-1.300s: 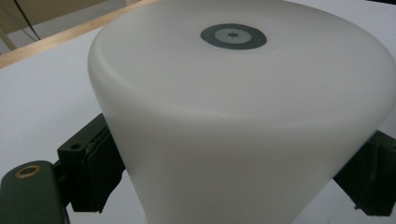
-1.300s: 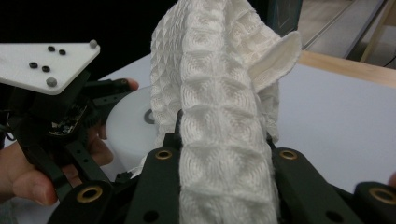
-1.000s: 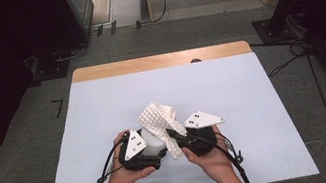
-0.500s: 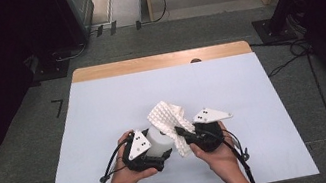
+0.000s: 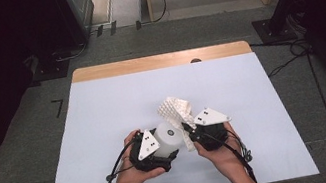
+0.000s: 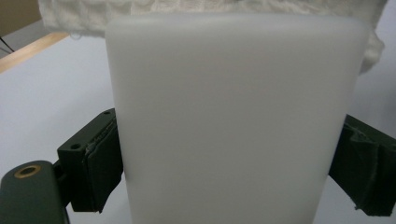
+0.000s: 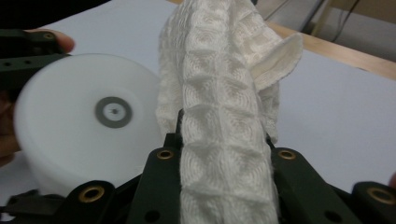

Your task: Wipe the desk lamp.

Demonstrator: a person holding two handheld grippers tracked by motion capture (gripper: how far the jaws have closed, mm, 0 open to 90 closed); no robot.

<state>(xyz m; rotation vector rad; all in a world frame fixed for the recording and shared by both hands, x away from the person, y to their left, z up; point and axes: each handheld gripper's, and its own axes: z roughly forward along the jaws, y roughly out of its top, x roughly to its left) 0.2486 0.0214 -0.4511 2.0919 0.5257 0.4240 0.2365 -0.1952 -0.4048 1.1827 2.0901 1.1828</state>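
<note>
Item: white cylinder [image 5: 167,139], lower centre of the high view, on the white table [image 5: 103,112]. Smooth, matte, translucent-white plastic body with straight sides and rounded edges. In the right gripper view its flat round end face [image 7: 88,121] lies at the left of the frame and carries a small grey ring at the centre.

Item: white cloth [image 5: 177,112], just above and right of the cylinder in the high view. Waffle-textured weave of raised squares, bunched into a thick strip, one corner folded over at the top.

Left gripper [image 5: 153,149]: jaws clamped on the cylinder's two sides, the dark pads [image 6: 100,168] pressing its walls.

Right gripper [image 5: 194,134]: jaws together, pinching the cloth, which rises from between them.
</note>
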